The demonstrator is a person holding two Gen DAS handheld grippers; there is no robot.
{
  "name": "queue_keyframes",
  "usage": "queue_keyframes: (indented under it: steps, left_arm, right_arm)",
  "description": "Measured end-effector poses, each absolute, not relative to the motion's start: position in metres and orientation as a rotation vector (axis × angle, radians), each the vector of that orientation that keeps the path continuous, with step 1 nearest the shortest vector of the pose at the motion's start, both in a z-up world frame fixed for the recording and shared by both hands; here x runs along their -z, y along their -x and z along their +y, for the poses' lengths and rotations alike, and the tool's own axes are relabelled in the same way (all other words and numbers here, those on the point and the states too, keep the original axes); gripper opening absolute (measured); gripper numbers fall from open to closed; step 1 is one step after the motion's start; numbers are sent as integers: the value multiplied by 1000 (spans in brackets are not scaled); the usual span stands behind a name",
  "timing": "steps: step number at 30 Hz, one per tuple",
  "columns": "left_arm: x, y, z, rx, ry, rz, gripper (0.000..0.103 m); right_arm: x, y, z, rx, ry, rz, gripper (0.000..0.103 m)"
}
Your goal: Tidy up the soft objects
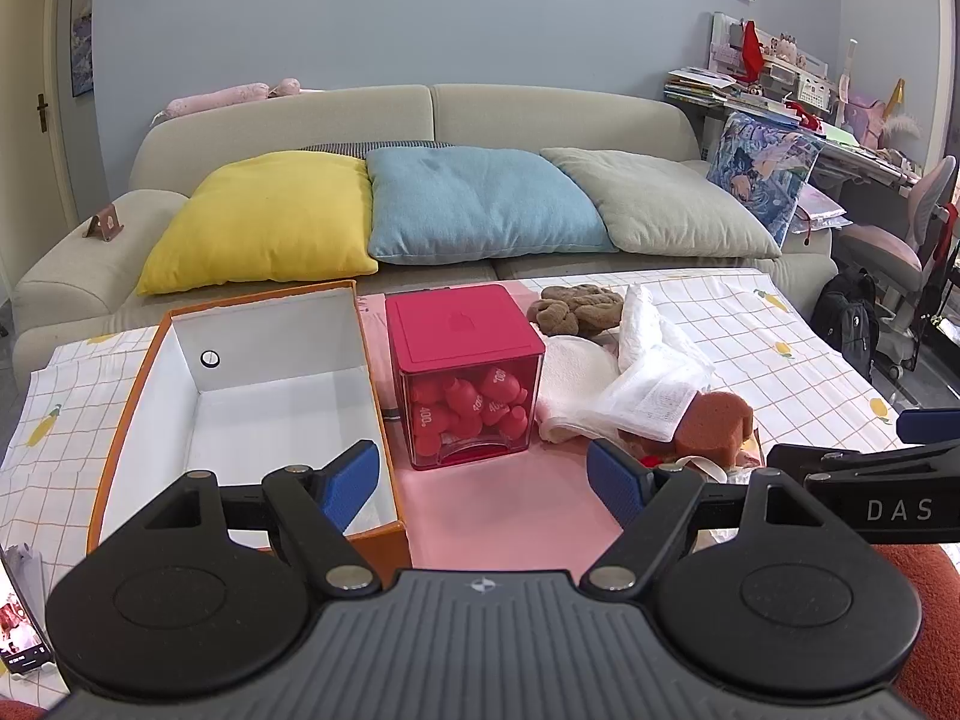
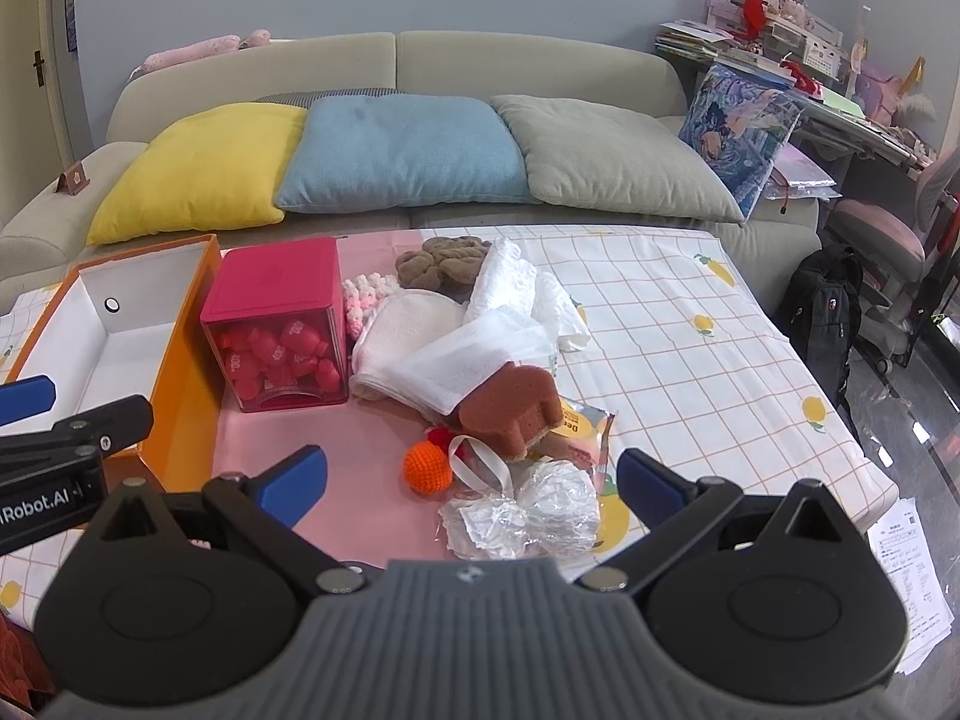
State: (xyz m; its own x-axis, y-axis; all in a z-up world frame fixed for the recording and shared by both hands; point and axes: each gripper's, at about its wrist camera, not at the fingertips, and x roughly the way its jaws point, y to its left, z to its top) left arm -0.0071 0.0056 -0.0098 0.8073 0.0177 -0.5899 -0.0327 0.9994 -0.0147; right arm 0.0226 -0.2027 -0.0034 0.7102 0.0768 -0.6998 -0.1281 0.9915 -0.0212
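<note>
A pile of soft things lies on the table: a brown sponge (image 2: 515, 414), white cloths (image 2: 456, 354), a brown plush (image 2: 444, 261), a pink-and-white knit piece (image 2: 366, 294), an orange crochet ball (image 2: 427, 467) and crumpled clear plastic (image 2: 528, 519). An open orange box (image 1: 252, 396) with a white, empty inside stands at the left. My left gripper (image 1: 486, 480) is open, hovering between the box and the pile. My right gripper (image 2: 471, 480) is open and empty, just above the ball and the plastic.
A red lidded container (image 1: 465, 372) of red pieces stands between the box and the pile. A sofa (image 1: 420, 114) with yellow, blue and grey cushions is behind the table. A black backpack (image 2: 825, 312) and a chair stand at the right.
</note>
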Motion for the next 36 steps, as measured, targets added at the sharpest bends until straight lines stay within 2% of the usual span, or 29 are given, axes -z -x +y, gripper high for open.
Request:
queue_keyframes:
  steps: [28, 33, 35, 36]
  left_arm:
    - [18, 5, 2, 4, 29, 652, 92]
    - [25, -3, -9, 90, 24, 679, 81]
    - [27, -8, -13, 127, 30, 693, 76]
    - [30, -10, -16, 148, 35, 701, 73]
  right_arm:
    - [10, -23, -202, -122, 71, 774, 100]
    - [20, -34, -214, -146, 40, 772, 100]
    - [26, -41, -219, -138, 31, 794, 96]
    - [29, -44, -222, -137, 32, 804, 89]
